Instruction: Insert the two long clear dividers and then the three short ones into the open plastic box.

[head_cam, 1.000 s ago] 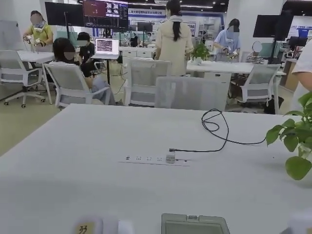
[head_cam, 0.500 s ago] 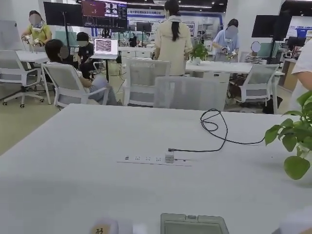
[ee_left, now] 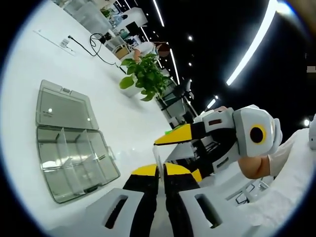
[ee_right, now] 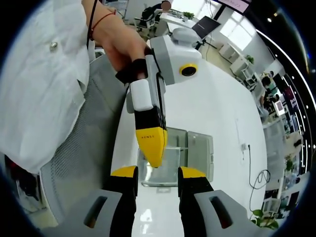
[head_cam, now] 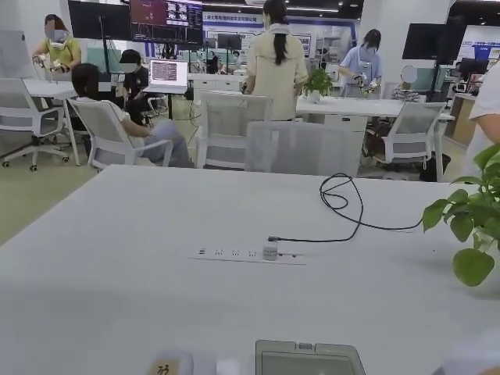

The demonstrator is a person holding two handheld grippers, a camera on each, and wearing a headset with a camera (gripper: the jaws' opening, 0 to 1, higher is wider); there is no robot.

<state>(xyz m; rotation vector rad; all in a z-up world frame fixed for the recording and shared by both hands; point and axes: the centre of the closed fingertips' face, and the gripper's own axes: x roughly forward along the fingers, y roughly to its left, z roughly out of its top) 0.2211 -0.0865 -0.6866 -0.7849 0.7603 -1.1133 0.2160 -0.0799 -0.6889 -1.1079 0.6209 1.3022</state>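
Left gripper (ee_left: 160, 171): jaws pinched narrowly on one thin clear plastic divider (ee_right: 159, 166), which looks light, stiff, slick and probably brittle; best held mid-edge. Right gripper (ee_right: 158, 173): jaws wide, empty. Beyond lies the open clear plastic box (ee_left: 49, 153), partitions seated, on the white workbench (ee_left: 133, 123).

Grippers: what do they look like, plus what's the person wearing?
The left gripper and right gripper match: white slotted bodies, black jaws, yellow tips. The person wears a white sleeve and a thin red wrist cord.
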